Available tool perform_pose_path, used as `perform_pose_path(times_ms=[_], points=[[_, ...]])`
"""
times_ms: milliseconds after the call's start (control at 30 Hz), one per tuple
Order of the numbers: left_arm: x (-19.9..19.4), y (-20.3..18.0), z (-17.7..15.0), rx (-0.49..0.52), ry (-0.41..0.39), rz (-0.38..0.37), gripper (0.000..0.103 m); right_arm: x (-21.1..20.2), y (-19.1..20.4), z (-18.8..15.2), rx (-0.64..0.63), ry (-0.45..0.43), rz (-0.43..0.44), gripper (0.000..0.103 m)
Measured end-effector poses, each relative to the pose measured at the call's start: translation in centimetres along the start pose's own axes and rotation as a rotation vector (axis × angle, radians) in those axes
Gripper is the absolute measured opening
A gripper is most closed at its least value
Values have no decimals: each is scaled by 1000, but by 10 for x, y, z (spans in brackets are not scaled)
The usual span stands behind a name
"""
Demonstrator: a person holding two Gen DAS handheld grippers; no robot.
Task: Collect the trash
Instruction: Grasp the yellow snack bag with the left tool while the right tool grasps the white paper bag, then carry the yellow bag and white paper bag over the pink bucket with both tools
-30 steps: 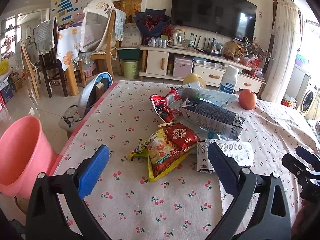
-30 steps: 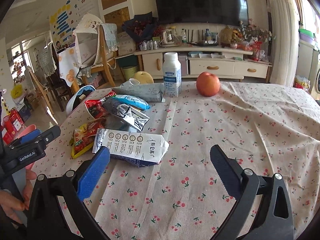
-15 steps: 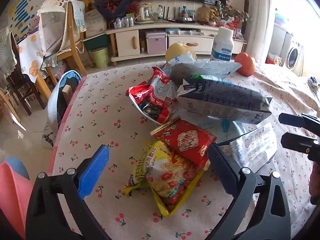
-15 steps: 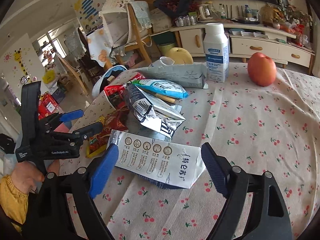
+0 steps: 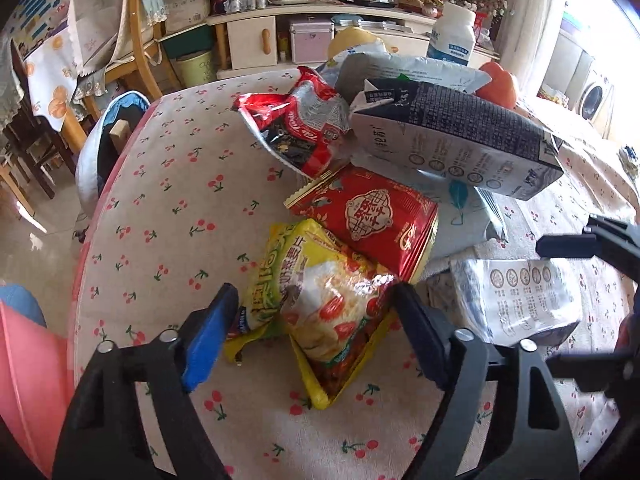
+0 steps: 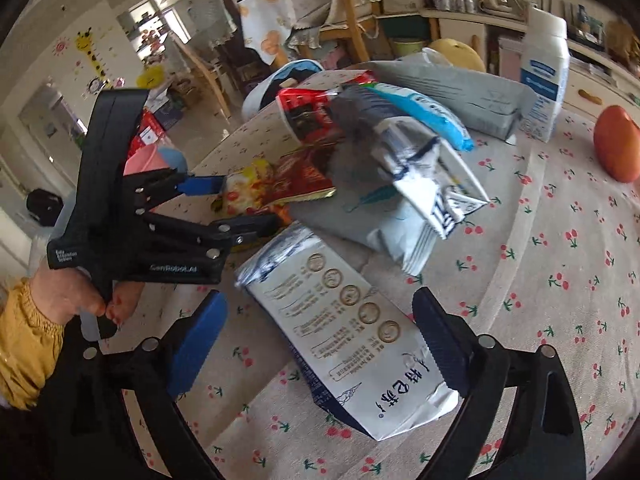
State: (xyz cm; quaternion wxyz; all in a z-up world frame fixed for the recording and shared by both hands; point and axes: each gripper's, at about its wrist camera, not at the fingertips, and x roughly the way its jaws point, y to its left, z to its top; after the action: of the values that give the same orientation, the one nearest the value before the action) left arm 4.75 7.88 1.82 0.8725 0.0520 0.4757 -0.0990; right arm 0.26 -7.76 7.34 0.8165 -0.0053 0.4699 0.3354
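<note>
A heap of empty wrappers and cartons lies on the cherry-print tablecloth (image 5: pixel 168 208). My left gripper (image 5: pixel 316 320) is open, its fingers on either side of a yellow snack bag (image 5: pixel 320 300), which also shows in the right wrist view (image 6: pixel 248 188). Behind the bag lie a red packet (image 5: pixel 368 220), a red-black bag (image 5: pixel 304 128) and a dark milk carton (image 5: pixel 452 136). My right gripper (image 6: pixel 320 336) is open, straddling a flattened white milk carton (image 6: pixel 348 320), also seen in the left wrist view (image 5: pixel 520 296).
A pink bucket (image 5: pixel 28 364) stands below the table's left edge. A white bottle (image 6: pixel 544 72), an apple (image 6: pixel 616 148) and a yellow pear (image 6: pixel 452 52) sit at the far side. A chair with a blue bag (image 5: pixel 108 144) is beside the table.
Both grippers have moved forward and down onto the heap. The left one now straddles the yellow bag and the right one straddles the white carton.
</note>
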Motion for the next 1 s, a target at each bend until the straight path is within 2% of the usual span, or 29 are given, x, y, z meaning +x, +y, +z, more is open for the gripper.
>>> perform_pose_path(times_ms=[233,267,333,400,633,833,1000], points=[[-13,8,-7,-64,-25,-21,52,7,28,-17,-122,26,-172,92],[-14,9,-9,-72,-29,-24,50,6,30,-19,-132,27,-189,89],[-17,11,-11,-92,-36,-39,41,7,33,-22,-155,26,-218,71],[-20,14,-13,-108,-39,-53,37,9,38,-24,-159,23,-240,62],[-36,22,-17,-164,-66,-87,27,6,58,-22,-143,-19,-268,60],[-57,44,-19,-239,-116,-104,16,4,61,-14,-57,-44,-316,60],[-61,53,-20,-269,-116,-130,14,9,62,-19,-5,-23,-323,60]])
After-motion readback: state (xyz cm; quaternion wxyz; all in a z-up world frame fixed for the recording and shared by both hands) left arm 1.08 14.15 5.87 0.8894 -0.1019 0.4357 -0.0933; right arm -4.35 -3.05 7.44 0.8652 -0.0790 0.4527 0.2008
